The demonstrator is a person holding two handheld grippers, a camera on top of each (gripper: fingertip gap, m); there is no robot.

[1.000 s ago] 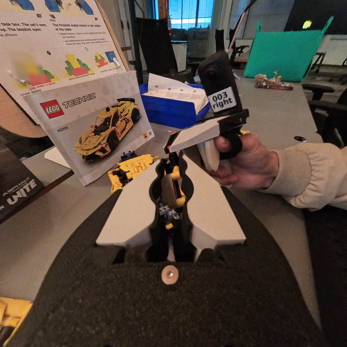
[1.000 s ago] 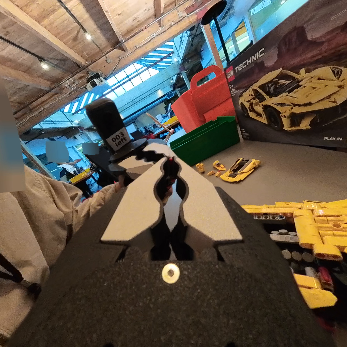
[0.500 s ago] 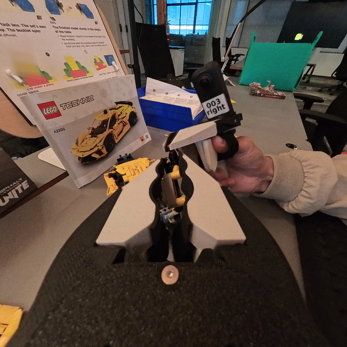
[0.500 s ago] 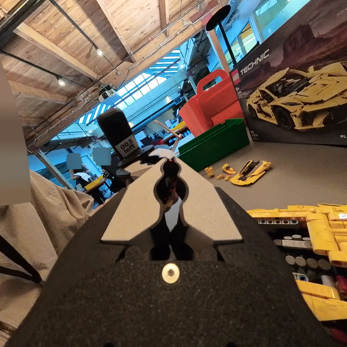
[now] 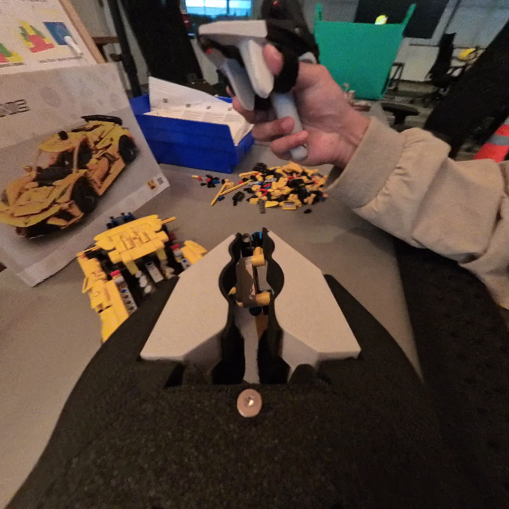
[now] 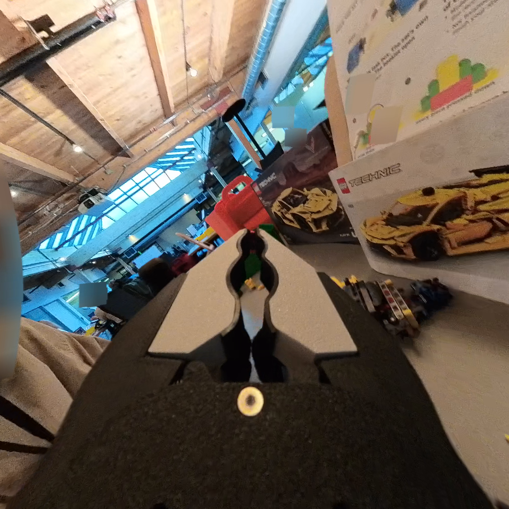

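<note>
**Left gripper clamps a small brick assembly; right gripper held raised with a tiny red piece at its tips**

On my left wrist feed the left gripper (image 5: 252, 239) has its fingers pressed in on a small brick assembly (image 5: 252, 278), tan and grey with yellow connectors, which sits in the gap between them above the grey table (image 5: 316, 228). Just to its left a partly built yellow car chassis (image 5: 129, 264) lies on the table, in front of a propped instruction booklet (image 5: 71, 165) with a yellow car on its cover. Farther back I see a loose pile of yellow and black pieces (image 5: 278, 187) and a blue bin (image 5: 192, 146) holding papers. A hand (image 5: 305, 115) in a beige sleeve grips the right gripper's handle above that pile.

On my right wrist feed the right gripper (image 6: 252, 234) has its fingers nearly together, pinching a tiny red piece (image 6: 252, 234) at the tips. Beyond it stand a red case (image 6: 238, 209) and a dark set box (image 6: 300, 209)
</note>
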